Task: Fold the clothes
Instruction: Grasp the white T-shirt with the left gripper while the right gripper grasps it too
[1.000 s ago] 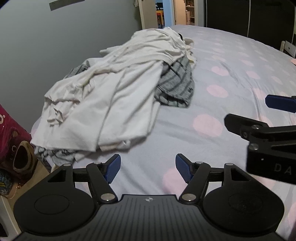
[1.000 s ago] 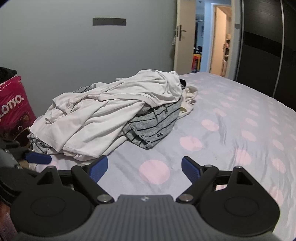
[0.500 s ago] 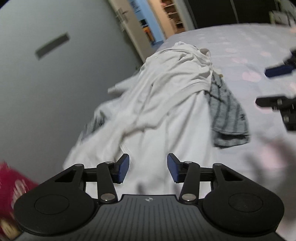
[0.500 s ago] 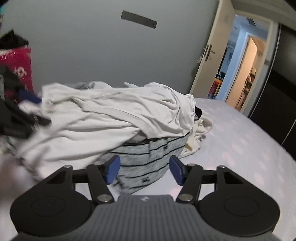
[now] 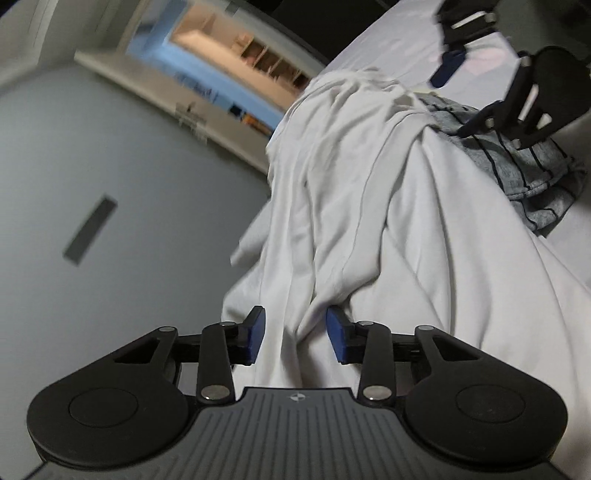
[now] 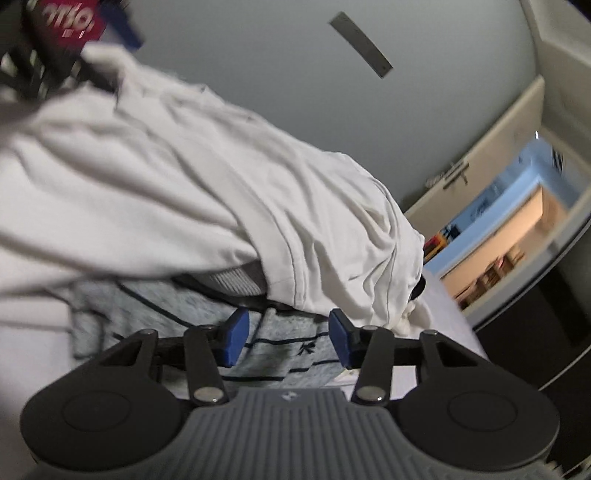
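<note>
**Two grippers at the clothes pile, both spread**

Two large surfaces frame what we see: the bed [image 5: 391, 40], in a pale sheet with pink dots, and the grey wall [image 5: 110, 177] behind it, with an open doorway [image 6: 517, 236] at its far end.

On the bed we find the white garment [image 5: 388, 206], crumpled and lying over the rest of the heap. The grey striped garment [image 6: 284, 339] sits beneath it, its edge showing out from under the white cloth; in the left wrist view it lies at about 2 o'clock.

We note the left gripper [image 5: 295, 336] with its blue pads spread, a ridge of the white garment rising between them; contact cannot be confirmed. The right gripper [image 6: 284, 336] is likewise spread, low over the striped cloth, at the hem of the white one.

At 11 o'clock in the right wrist view, a red bag [image 6: 66, 22] shows, blurred.
</note>
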Motion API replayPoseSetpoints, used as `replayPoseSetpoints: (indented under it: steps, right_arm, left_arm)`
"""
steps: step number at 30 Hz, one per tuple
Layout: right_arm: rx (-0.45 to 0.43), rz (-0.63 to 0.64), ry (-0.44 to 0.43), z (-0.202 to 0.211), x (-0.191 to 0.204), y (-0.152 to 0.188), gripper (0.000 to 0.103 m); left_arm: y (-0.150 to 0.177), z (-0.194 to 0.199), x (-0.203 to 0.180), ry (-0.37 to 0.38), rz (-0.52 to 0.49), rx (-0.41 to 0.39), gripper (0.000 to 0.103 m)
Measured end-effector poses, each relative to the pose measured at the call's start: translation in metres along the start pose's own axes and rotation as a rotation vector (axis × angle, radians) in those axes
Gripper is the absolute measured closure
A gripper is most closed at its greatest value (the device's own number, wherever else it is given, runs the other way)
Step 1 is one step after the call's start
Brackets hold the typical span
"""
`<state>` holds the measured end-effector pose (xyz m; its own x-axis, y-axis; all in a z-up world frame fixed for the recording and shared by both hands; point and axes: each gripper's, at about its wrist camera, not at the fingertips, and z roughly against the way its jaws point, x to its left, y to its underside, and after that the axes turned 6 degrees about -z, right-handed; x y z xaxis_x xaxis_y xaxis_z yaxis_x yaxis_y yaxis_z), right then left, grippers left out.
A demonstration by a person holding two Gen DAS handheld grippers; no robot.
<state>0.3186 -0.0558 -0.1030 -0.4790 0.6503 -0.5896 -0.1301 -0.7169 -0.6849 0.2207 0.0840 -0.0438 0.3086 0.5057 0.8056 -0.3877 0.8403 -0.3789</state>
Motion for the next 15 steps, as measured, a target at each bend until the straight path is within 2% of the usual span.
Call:
replayPoseSetpoints:
  steps: [3,6,7,8,12,15]
  right_arm:
    - [-0.034,0.065,0.034,-0.011,0.004,0.004,0.058]
    - [-0.068,0.095,0.039,-0.015,0.007,0.001,0.066]
    - [-0.076,0.108,0.037,-0.016,0.008,0.0,0.07]
    - [-0.074,0.128,0.035,-0.016,0.01,-0.001,0.08]
    - [-0.099,0.12,0.079,-0.004,0.006,0.0,0.09]
    - [-0.122,0.088,0.128,0.015,-0.01,-0.004,0.093]
  left_arm:
    - [-0.003,-0.006,-0.008,-0.014,-0.037,-0.034,0.087]
    - [-0.007,-0.011,-0.012,-0.024,-0.058,-0.052,0.09]
    - [-0.008,-0.012,-0.009,-0.014,-0.038,-0.048,0.094]
    - [-0.01,-0.012,-0.005,-0.005,-0.008,-0.048,0.096]
    - [-0.016,0.004,0.015,-0.01,0.085,-0.086,0.1]
    - [-0.027,0.023,0.035,-0.007,0.169,-0.121,0.102]
